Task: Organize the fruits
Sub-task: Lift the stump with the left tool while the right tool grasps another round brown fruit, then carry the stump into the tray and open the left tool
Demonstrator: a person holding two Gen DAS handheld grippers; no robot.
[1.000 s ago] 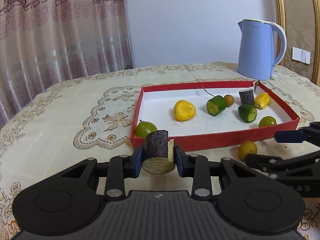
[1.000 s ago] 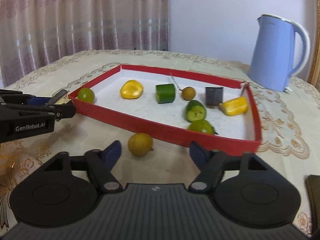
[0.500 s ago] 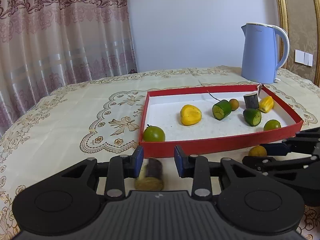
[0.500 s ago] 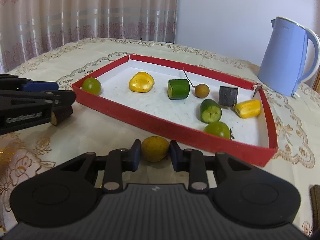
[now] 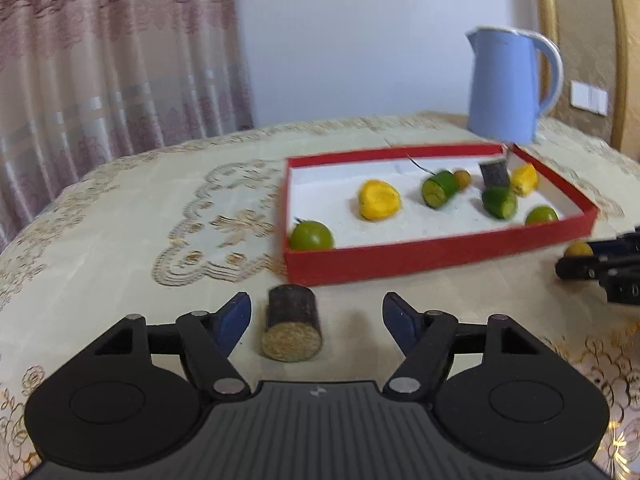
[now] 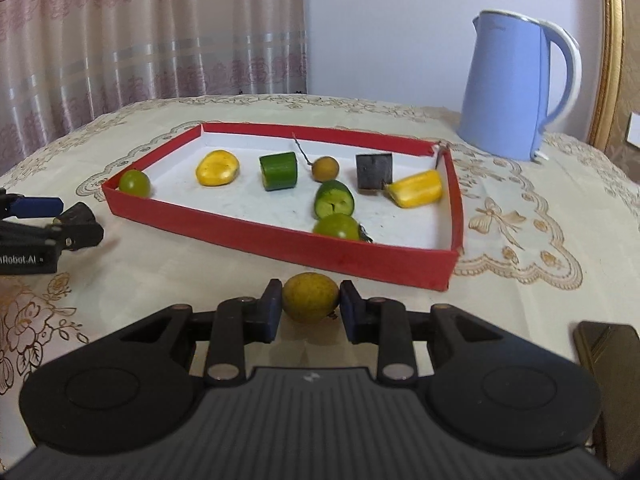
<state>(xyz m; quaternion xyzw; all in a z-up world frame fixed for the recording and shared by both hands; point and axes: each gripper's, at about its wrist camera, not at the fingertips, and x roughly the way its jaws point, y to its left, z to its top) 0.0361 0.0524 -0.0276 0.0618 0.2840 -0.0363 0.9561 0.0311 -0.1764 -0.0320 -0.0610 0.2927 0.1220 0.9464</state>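
Yellow fruit (image 6: 311,297) clamped by right gripper (image 6: 311,312)

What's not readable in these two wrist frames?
- Left wrist: contents of the red-walled white tray are motion-blurred; surface detail lost.
- Left wrist: round yellow fruit mostly hidden behind the right gripper.
- Right wrist: dark flat object cut off by the frame edge; identity unclear.
- Right wrist: left gripper's lettering cropped.

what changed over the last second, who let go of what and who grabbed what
The left gripper let go of the dark cut piece, which now lies on the tablecloth between its wide-open fingers. The right gripper, open a second ago, moved up to the yellow-brown fruit outside the red tray and closed on it. The tray's contents and the blue kettle stayed put.
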